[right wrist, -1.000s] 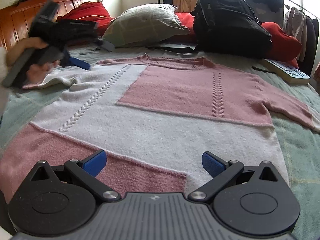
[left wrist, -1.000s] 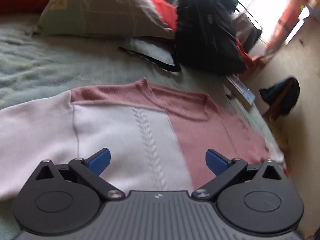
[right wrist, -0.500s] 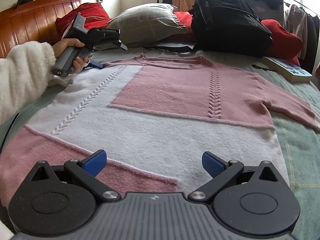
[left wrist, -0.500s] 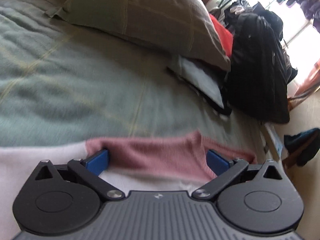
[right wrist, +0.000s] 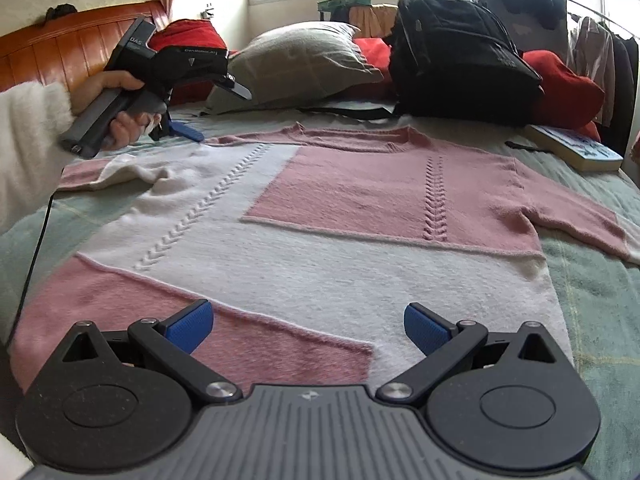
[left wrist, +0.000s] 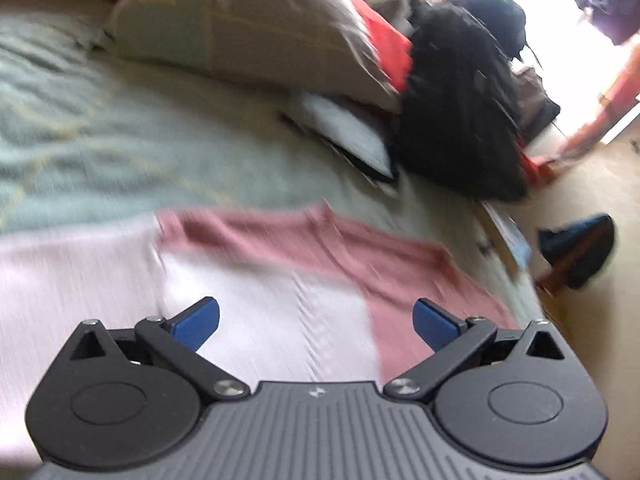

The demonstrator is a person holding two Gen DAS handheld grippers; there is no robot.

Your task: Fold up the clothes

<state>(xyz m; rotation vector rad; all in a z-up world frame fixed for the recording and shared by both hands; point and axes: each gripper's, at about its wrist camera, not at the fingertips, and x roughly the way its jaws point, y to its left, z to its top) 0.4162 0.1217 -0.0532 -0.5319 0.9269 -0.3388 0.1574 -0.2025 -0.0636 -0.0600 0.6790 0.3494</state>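
Note:
A pink and white knit sweater (right wrist: 320, 216) lies spread flat on the green bedspread (right wrist: 592, 280), neck toward the pillows. My right gripper (right wrist: 308, 326) is open, hovering over the sweater's hem with nothing between its blue pads. In the right wrist view my left gripper (right wrist: 188, 120) is held by a hand above the sweater's left shoulder and bunched left sleeve (right wrist: 120, 170). The left wrist view is blurred: the sweater (left wrist: 280, 280) lies below my left gripper (left wrist: 316, 320), which is open and empty.
A grey pillow (right wrist: 296, 64) and red pillows (right wrist: 560, 84) line the head of the bed. A black backpack (right wrist: 460, 64) stands behind the neckline. A book (right wrist: 576, 152) lies at the right edge. The wooden headboard (right wrist: 60, 52) is at the left. A cable (right wrist: 36, 256) trails over the left side.
My left gripper has risen and pulled back from the sweater's shoulder edge, still open. The right gripper has barely moved.

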